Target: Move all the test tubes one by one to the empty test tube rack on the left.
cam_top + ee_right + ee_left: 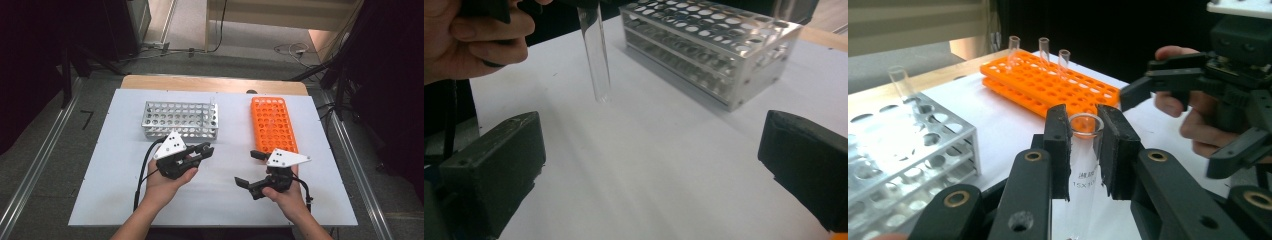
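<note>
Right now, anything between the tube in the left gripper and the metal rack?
Nothing visible. The left gripper holds the glass tube upright just short of the metal rack, with bare white table between. The open right gripper sits off to the side.

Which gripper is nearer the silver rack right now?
Left. The left gripper, shut on a clear tube, sits just in front of the silver rack. The right gripper, jaws open and empty, is off to the rack's right, in front of the orange rack.
</note>
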The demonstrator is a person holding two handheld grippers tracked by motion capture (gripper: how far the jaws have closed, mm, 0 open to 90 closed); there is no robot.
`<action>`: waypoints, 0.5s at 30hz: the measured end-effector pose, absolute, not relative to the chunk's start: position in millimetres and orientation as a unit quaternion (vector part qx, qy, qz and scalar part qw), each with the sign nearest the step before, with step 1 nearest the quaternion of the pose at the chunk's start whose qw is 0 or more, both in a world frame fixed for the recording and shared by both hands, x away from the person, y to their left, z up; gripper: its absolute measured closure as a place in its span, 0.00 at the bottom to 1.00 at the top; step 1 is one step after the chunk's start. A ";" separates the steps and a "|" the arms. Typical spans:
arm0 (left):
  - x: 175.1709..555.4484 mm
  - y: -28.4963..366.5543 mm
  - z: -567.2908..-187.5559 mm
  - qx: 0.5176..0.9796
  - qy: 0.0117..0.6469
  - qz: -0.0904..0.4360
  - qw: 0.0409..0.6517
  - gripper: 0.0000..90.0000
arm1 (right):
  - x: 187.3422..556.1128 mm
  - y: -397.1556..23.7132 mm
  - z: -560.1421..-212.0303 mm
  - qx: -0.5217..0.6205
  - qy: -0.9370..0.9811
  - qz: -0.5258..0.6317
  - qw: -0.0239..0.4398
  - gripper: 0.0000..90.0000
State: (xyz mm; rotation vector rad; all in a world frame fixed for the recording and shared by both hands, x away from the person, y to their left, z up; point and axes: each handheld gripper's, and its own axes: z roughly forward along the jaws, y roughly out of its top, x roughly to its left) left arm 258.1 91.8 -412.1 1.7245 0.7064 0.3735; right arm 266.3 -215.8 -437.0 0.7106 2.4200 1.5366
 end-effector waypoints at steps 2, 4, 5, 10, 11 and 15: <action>263.5 92.3 -409.4 0.739 0.304 0.165 0.579 0.84 | 266.0 -225.3 -436.2 0.245 0.812 0.520 0.098 0.00; 269.4 92.5 -406.5 0.739 0.305 0.170 0.577 0.84 | 265.7 -234.4 -435.5 0.253 0.808 0.523 0.101 0.00; 272.4 92.6 -405.0 0.738 0.306 0.172 0.576 0.84 | 265.4 -238.6 -435.3 0.256 0.806 0.524 0.104 0.00; 289.3 94.4 -401.2 0.736 0.315 0.183 0.570 0.84 | 264.0 -257.7 -436.4 0.274 0.801 0.521 0.115 0.00; 292.9 95.0 -401.2 0.735 0.318 0.184 0.570 0.84 | 263.7 -261.5 -436.8 0.278 0.798 0.522 0.116 0.00; 306.4 97.9 -401.7 0.728 0.332 0.188 0.569 0.84 | 262.1 -275.7 -438.0 0.291 0.793 0.521 0.122 0.00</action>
